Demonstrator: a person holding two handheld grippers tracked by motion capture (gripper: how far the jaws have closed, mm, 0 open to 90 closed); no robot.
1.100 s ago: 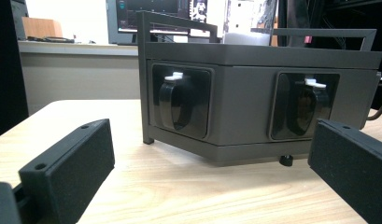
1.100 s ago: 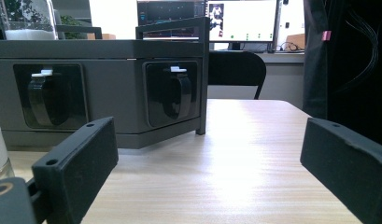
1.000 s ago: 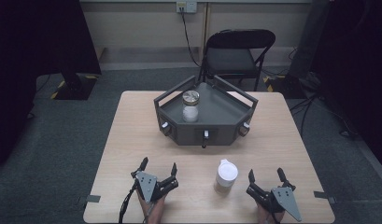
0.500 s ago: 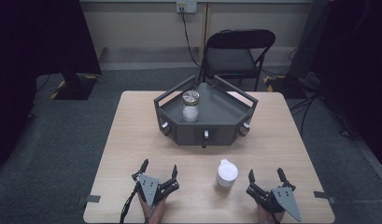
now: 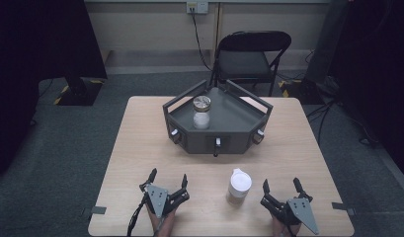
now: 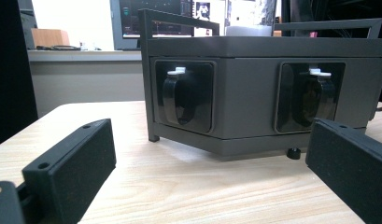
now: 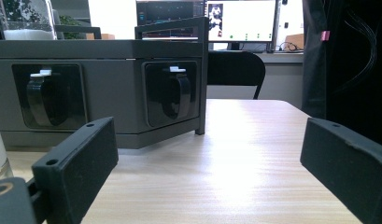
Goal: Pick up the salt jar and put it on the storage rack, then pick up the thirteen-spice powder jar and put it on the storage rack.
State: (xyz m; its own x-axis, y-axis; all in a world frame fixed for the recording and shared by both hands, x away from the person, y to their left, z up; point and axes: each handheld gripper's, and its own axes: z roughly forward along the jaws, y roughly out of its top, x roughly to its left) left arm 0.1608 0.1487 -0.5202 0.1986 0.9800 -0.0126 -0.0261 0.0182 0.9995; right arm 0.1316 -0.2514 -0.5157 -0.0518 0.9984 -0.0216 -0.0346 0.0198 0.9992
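Note:
A dark grey hexagonal stand with railings sits at the middle of the wooden table. On it stands a clear jar with white contents and a metal lid. A white-lidded cup stands on the table in front of the stand. My left gripper rests open at the near left edge, nothing between its jaws. My right gripper rests open at the near right, just right of the cup. Both gripper views face the stand's side panels with black knobs.
A black folding chair stands behind the table. A dark cabinet is at the far left and dark equipment with cables at the far right. Bare table lies left and right of the stand.

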